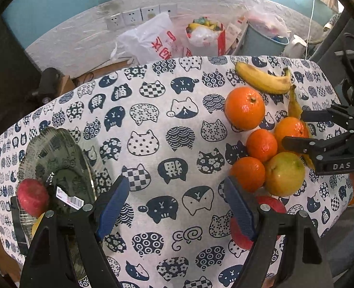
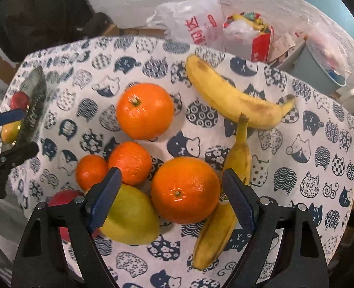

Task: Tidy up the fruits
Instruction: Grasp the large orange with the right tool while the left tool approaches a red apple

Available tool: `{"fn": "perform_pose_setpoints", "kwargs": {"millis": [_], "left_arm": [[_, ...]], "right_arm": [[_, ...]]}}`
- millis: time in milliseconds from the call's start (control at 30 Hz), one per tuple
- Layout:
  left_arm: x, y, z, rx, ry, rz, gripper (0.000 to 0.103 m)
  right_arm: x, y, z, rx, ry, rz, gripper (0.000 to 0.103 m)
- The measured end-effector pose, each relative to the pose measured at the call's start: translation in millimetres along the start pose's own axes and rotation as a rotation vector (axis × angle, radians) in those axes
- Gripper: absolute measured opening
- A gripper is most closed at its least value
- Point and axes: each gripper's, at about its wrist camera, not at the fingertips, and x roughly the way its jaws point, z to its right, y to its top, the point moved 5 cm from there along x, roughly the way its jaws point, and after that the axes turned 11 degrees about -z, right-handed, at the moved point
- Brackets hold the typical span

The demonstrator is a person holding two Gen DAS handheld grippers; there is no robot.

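A pile of fruit lies on the cat-print tablecloth [image 1: 153, 120]: several oranges [image 2: 185, 189], a yellow-green apple [image 2: 129, 218], two bananas [image 2: 229, 96] and a red apple [image 2: 64, 199]. My right gripper [image 2: 174, 194] is open, its blue pads either side of the nearest orange, above it. It also shows in the left wrist view [image 1: 294, 129]. My left gripper [image 1: 177, 204] is open and empty over bare cloth. A glass plate [image 1: 57, 168] at the left holds a red apple [image 1: 31, 196] and a yellow fruit [image 2: 9, 132].
Behind the table stand plastic bags [image 1: 153, 38], a red carton [image 1: 208, 36] and a grey bin [image 1: 265, 38] against a white wall with sockets. The table's far edge runs just behind the long banana [image 1: 260, 78].
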Motion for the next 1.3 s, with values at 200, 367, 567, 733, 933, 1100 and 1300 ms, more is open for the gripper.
{"fn": "perform_pose_setpoints", "kwargs": {"millis": [200, 367, 567, 733, 933, 1100, 1300], "left_arm": [[8.2, 1.1, 9.1, 0.021, -0.011, -0.022, 0.083], [13.8, -0.2, 17.2, 0.042, -0.020, -0.036, 0.083], [18.3, -1.7, 19.9, 0.050, -0.020, -0.050, 0.083], [16.7, -5.3, 15.6, 0.036, -0.029, -0.053, 0.083], [8.6, -8.9, 21.4, -0.007, -0.140, -0.061, 0.083], [-2.5, -15.4, 37.4, 0.004, -0.191, -0.047, 0.088], [1.6, -28.7, 53.7, 0.028, -0.212, -0.073, 0.088]], "right_arm": [[5.3, -3.1, 8.6, 0.010, 0.000, -0.032, 0.084], [6.1, -5.7, 10.4, 0.018, 0.012, -0.041, 0.084], [12.4, -0.4, 4.3, -0.008, -0.007, -0.070, 0.071], [11.8, -4.9, 2.4, -0.025, -0.011, -0.072, 0.068], [-1.0, -12.3, 0.1, -0.009, -0.040, -0.019, 0.066], [-26.2, -19.8, -1.2, 0.010, -0.027, 0.039, 0.067], [-50.5, -33.7, -2.7, 0.026, -0.011, 0.079, 0.067]]}}
